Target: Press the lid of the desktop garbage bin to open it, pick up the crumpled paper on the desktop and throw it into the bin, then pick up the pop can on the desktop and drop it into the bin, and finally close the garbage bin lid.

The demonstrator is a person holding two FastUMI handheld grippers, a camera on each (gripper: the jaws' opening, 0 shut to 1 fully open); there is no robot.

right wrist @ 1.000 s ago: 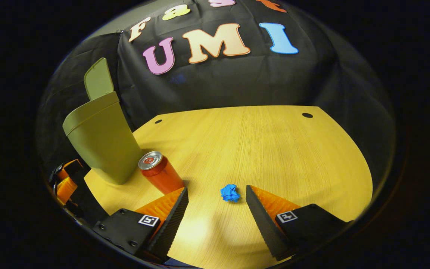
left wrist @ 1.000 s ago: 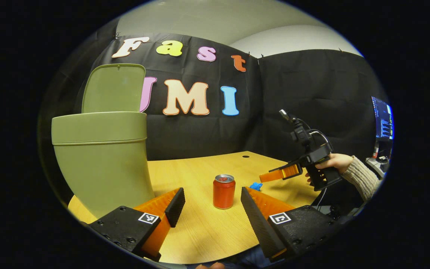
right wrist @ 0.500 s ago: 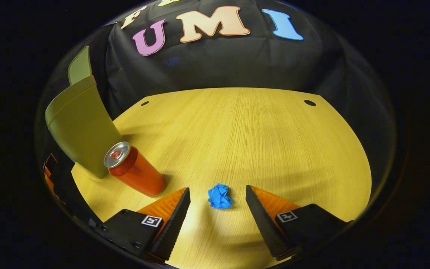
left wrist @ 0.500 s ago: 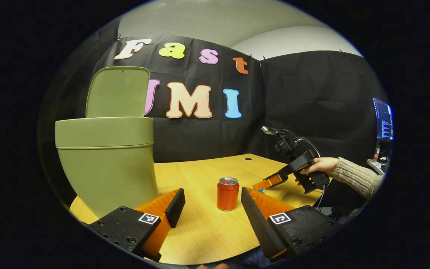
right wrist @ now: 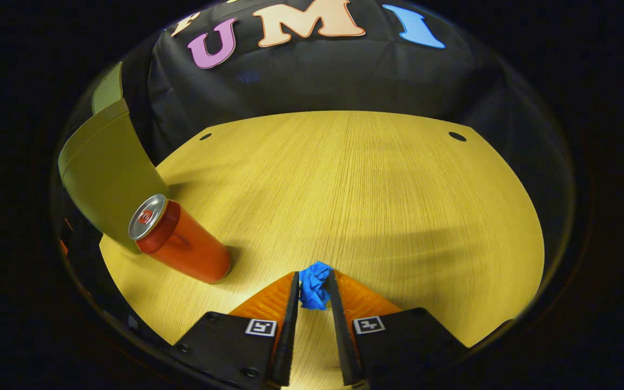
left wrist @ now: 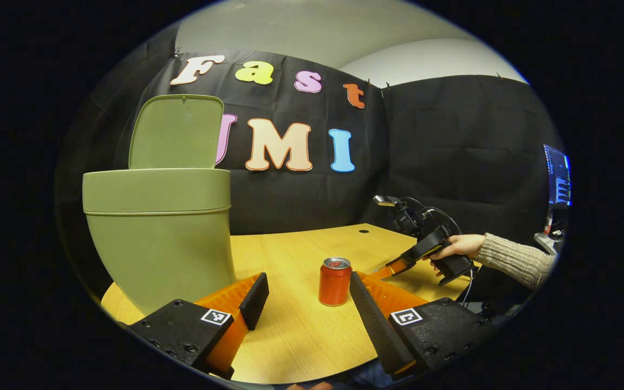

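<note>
Right claw [right wrist: 313,290]: fingers drawn in close on either side of the crumpled paper [right wrist: 313,284], which sits pinched between their tips, low against the table [right wrist: 377,184]; both fingers appear to press on it. Left claw [left wrist: 306,298]: fingers spread wide, holding nothing, hovering near the table's front edge. Pop can [right wrist: 179,246]: upright on the table, just to the left of the right claw; in the left gripper view it stands ahead of the left claw's gap, nearer its right finger. Garbage bin [left wrist: 157,233]: well to the left of the right claw, ahead-left of the left claw, lid [left wrist: 175,131] standing upright and open. Risks, as judged: the paper is held only at the fingertips, so a light or uneven squeeze could let it slip out on the lift or during the carry to the bin. A leftward sweep taken low could knock the can over, since it stands between the right claw and the bin. A release made short of the bin's opening would drop the paper onto the table.
</note>
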